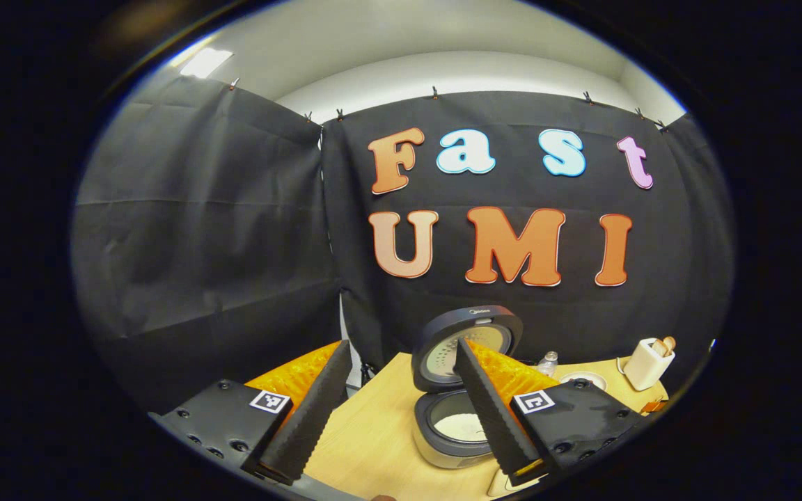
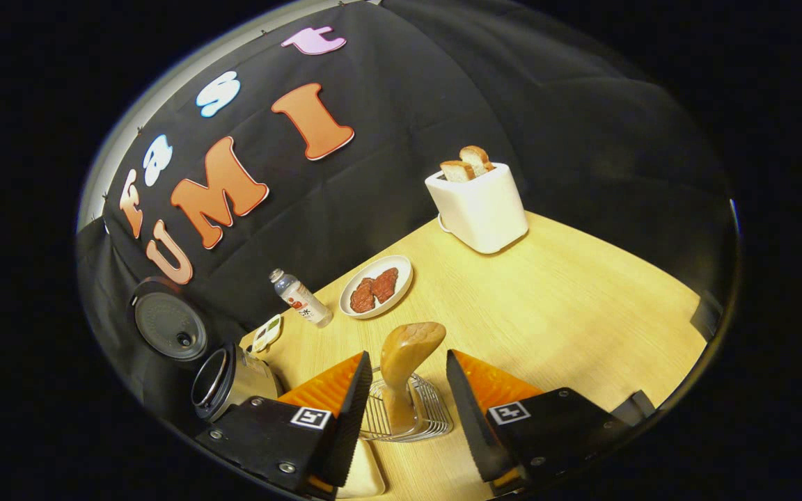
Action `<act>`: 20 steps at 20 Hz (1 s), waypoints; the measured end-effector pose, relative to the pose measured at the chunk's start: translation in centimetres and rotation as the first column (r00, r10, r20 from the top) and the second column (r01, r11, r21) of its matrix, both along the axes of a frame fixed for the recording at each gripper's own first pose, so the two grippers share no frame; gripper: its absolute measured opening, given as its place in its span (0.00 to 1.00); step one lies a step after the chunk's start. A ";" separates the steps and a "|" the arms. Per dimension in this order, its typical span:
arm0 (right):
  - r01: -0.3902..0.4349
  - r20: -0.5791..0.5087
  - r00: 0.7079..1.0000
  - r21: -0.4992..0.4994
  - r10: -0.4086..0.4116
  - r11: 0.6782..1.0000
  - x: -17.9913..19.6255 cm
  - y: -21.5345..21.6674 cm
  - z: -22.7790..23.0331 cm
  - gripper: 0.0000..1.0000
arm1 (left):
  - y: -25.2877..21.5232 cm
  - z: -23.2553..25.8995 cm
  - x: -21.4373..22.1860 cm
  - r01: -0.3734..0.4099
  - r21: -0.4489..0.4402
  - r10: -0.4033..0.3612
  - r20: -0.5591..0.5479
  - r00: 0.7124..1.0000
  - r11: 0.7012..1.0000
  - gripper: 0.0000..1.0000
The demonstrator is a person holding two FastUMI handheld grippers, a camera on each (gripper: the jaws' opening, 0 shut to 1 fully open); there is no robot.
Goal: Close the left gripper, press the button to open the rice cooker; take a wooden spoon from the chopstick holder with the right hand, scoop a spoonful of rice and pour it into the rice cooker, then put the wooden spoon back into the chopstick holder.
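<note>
Ahead of the left gripper (image 1: 401, 410), in the left gripper view, the rice cooker (image 1: 453, 428) stands on the pale wooden worktop (image 1: 373, 431) with its lid (image 1: 466, 346) raised upright; the inner pot shows a low layer of white rice; the jaws stand wide apart with nothing between them, and the right-hand finger crosses in front of the cooker's rim; farther back to the right sit a small clear bottle (image 1: 548, 362), a white plate (image 1: 584, 380) and a white toaster (image 1: 646, 362) with bread in its slots.

Between the fingers of the right gripper (image 2: 408, 410), in the right gripper view, the wooden spoon (image 2: 408, 362) stands upright in the wire chopstick holder (image 2: 408, 417), bowl end up; the jaws are open on either side of the spoon and the holder, and neither finger touches the spoon; a white dish edge shows just below the holder, under the left finger; beyond, on the worktop (image 2: 582, 313), lie a plate (image 2: 376, 285) with two dark red pieces on it, a bottle (image 2: 300, 298) tilted beside it, and the toaster (image 2: 481, 205) with two slices of bread well back; at far left the rice cooker (image 2: 230, 379) sits with its lid (image 2: 168, 327) swung open against the black cloth wall.
</note>
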State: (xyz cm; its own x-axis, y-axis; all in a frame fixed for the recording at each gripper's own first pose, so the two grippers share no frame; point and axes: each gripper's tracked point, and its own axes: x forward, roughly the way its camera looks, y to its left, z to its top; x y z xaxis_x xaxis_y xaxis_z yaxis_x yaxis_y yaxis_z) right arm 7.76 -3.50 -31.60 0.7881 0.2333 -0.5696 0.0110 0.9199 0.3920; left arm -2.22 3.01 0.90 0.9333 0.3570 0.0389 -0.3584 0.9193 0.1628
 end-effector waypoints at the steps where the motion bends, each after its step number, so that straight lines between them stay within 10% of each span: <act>1: -0.001 -0.012 1.000 0.010 0.001 1.000 0.2 0.4 -0.3 0.65 | 0.5 -0.2 -0.3 -0.009 0.005 0.009 -0.014 1.000 1.000 1.00; 6: 0.022 -0.038 0.999 0.046 -0.020 0.999 1.2 1.9 -0.3 0.22 | 2.3 -1.0 -1.0 -0.044 0.011 0.045 -0.042 0.998 0.999 1.00; 10: 0.025 0.005 1.000 -0.025 -0.025 0.999 1.4 1.7 0.8 0.06 | 3.4 -0.9 -1.1 -0.045 0.014 0.046 -0.041 0.998 0.999 1.00; 20: 0.026 0.197 0.980 -0.150 0.004 0.988 -0.7 4.5 12.0 0.04 | 7.8 -0.5 0.5 0.023 -0.059 -0.024 -0.014 1.000 0.998 0.99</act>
